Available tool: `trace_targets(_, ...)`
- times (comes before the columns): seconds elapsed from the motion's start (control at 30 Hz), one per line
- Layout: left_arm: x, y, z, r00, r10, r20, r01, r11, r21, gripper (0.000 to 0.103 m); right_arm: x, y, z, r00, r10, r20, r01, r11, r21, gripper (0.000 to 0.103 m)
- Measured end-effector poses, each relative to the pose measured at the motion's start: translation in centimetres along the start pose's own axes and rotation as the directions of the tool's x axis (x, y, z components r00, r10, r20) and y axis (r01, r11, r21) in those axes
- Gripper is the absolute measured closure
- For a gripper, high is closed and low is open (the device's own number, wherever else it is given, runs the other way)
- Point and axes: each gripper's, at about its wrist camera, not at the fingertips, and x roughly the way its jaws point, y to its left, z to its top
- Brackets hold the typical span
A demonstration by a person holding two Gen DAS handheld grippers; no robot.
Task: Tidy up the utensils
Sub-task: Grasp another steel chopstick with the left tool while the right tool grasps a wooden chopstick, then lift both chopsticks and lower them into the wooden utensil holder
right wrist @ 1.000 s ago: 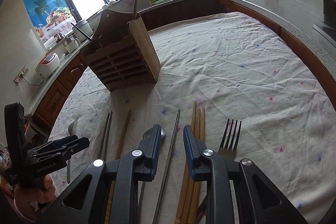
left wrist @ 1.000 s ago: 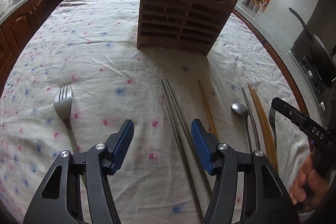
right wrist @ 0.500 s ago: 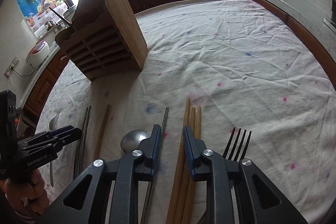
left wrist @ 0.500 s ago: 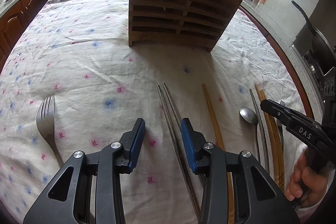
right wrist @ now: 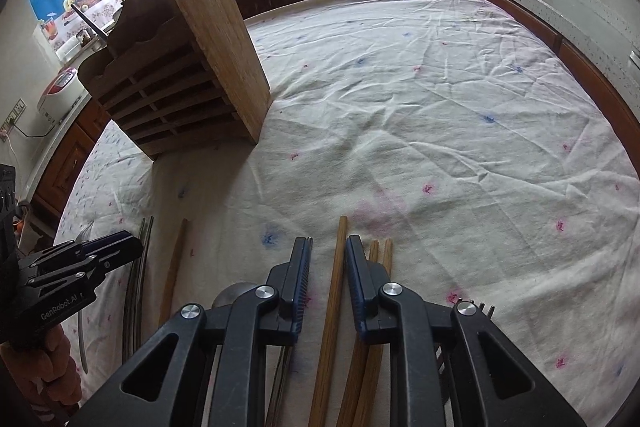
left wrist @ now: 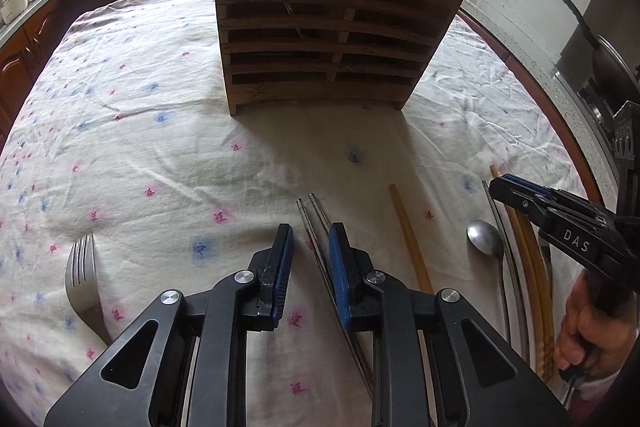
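A slatted wooden utensil holder stands on the flowered tablecloth. My left gripper is low over a pair of metal chopsticks. Its jaws are closing, with the pair between them against the right pad and a gap still at the left pad. My right gripper stands narrowly open astride one wooden chopstick, which neither pad touches. Two more wooden chopsticks lie just right of it. The spoon is partly hidden under its left finger.
A fork lies left of the left gripper, and another fork shows its tines behind the right one. A lone wooden chopstick and a spoon lie between the grippers. Counters with pots ring the table.
Both grippers came forward and down toward the utensils. The left jaws narrowed a lot around the metal chopsticks. The right gripper shifted, so a wooden chopstick now lies between its jaws.
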Motion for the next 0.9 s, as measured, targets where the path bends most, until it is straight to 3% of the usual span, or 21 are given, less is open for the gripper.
trace_targets(0.03, 0.1, -0.2, 0.0, 1.0, -0.014, 0.0, 0.014, 1.0, 0.009, 0.097, 0.0, 0.0, 0.0, 1.0, -0.002, 0.002, 0.002, 1.0, -0.002, 0.084)
trace_targets(0.13, 0.1, -1.0, 0.1, 1.0, -0.003, 0.006, 0.003, 0.999, 0.045, 0.097, 0.0, -0.1, -0.1, 1.0, -0.021, 0.005, 0.021, 1.0, 0.0, 0.095)
trace_targets(0.63, -0.9, 0.3, -1.6, 1.0, -0.027, -0.013, 0.027, 0.999, 0.024, 0.1, -3.1, 1.0, -0.5, 0.996, 0.06, 0.064, -0.061, 0.998, 0.019, 0.097)
trace_targets(0.9, -0.1, -1.9, -0.6, 0.994, 0.07, -0.089, -0.051, 0.977, 0.207, 0.097, -5.1, 1.9, -0.7, 0.992, 0.073, 0.103, -0.074, 0.997, 0.005, 0.098)
